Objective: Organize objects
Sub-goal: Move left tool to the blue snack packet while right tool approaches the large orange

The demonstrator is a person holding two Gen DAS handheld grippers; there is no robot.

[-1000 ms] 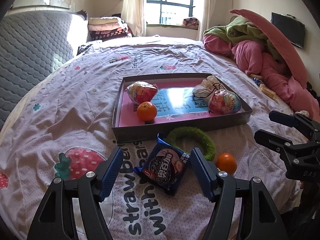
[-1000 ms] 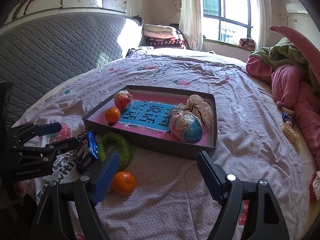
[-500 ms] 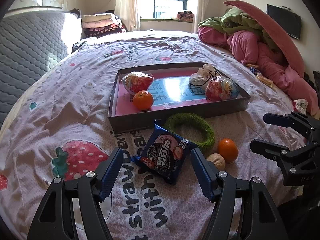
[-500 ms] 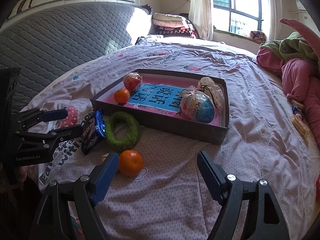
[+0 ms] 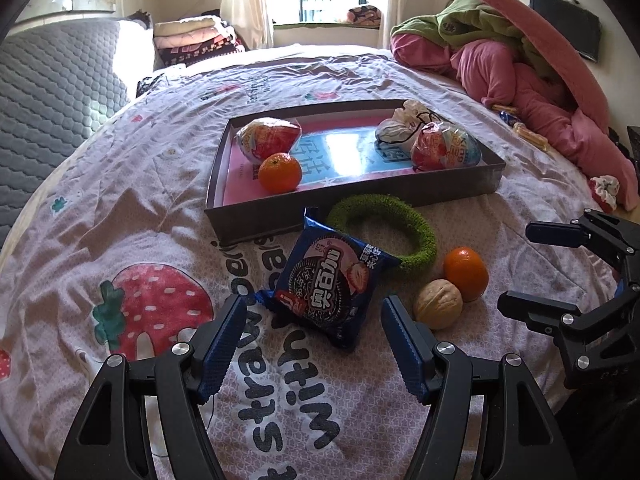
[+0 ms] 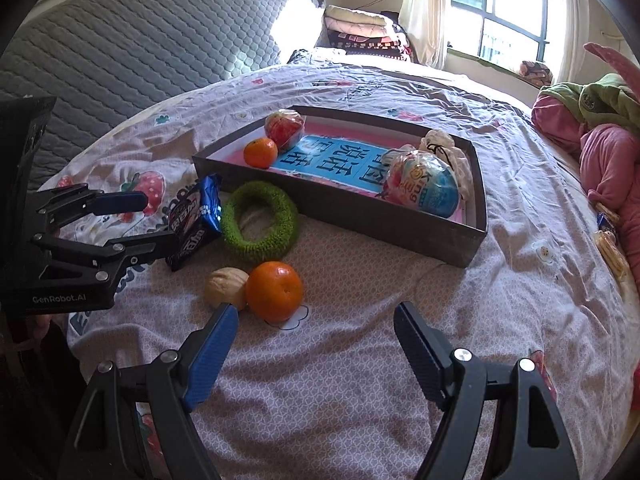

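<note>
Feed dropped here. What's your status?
Left gripper open over cookie packet. Right gripper open near loose orange. Nothing blocking the tray.

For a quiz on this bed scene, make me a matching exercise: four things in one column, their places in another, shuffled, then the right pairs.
Things:
1. cookie packet
2. walnut
3. green ring
4. white pouch

Places:
A. inside the tray
B. touching the loose orange
C. in front of the open left gripper
D. on the bedspread against the tray's near wall

Pairs: 1-C, 2-B, 3-D, 4-A
</note>
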